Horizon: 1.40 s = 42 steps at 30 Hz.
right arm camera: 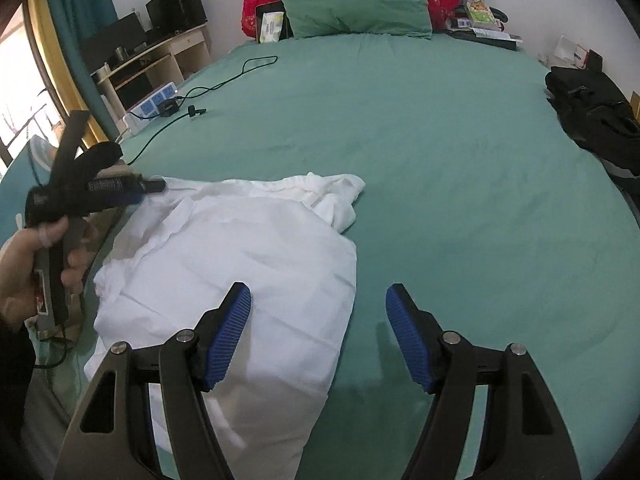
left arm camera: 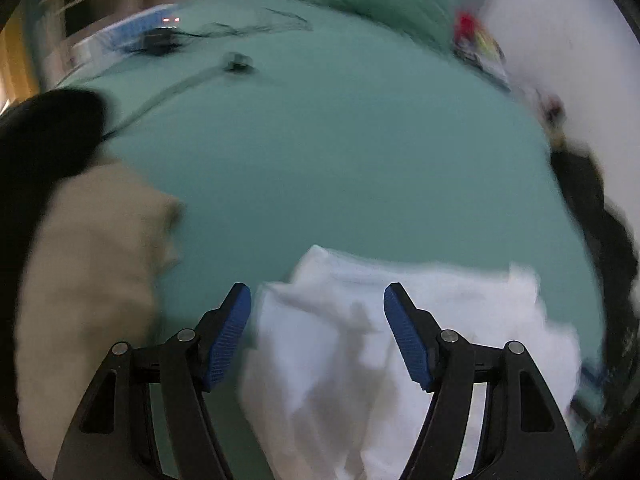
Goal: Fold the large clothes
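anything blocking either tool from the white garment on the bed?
Nothing visible. Both tools, left and right, are open and hover over the white garment. The black cable and power strip lie farther up the bed.

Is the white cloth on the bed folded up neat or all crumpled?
Crumpled. The white cloth lies loosely on the green bed sheet, wrinkled and bunched at its far end, with uneven edges.

A garment (right arm camera: pixel 240 256) lies on the near bed (right arm camera: pixel 440 160), pillow (right arm camera: pixel 352 4) at the head, bag (right arm camera: pixel 592 116) on the right edge.
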Motion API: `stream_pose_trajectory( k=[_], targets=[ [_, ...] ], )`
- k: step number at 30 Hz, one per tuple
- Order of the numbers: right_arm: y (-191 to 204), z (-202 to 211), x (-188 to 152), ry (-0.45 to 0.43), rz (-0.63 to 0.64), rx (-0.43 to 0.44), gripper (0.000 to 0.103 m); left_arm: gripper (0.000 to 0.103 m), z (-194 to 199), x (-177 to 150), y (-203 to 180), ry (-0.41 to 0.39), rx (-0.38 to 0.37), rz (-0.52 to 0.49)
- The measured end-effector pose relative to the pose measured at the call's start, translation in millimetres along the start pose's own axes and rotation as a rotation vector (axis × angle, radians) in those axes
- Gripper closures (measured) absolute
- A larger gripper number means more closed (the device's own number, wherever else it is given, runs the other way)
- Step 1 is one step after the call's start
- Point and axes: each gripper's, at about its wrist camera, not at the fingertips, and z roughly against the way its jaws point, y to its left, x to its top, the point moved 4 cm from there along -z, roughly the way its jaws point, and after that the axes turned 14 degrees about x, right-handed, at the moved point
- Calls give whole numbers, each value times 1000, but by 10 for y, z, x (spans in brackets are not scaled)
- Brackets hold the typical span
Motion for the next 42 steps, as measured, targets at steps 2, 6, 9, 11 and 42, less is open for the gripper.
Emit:
stream_pose_trajectory(
  k=[2,6,9,11,42],
  targets=[
    [-7,29,21,-15,-2,4,32,30,103,4,121,0,-58,58],
    [-47,125,20,-36,-20,12,32,30,288,-220,67,17,-164,36],
    [-51,195,-39,-33,-28,9,32,30,251,-568,-179,124,-214,-83],
    [-75,221,-80,-26,-34,8,32,30,166,-781,-282,184,-185,-163],
    [220,-130,-222,142,148,-1,16,51,1002,-1222,8,-31,-14,-92]
  ],
)
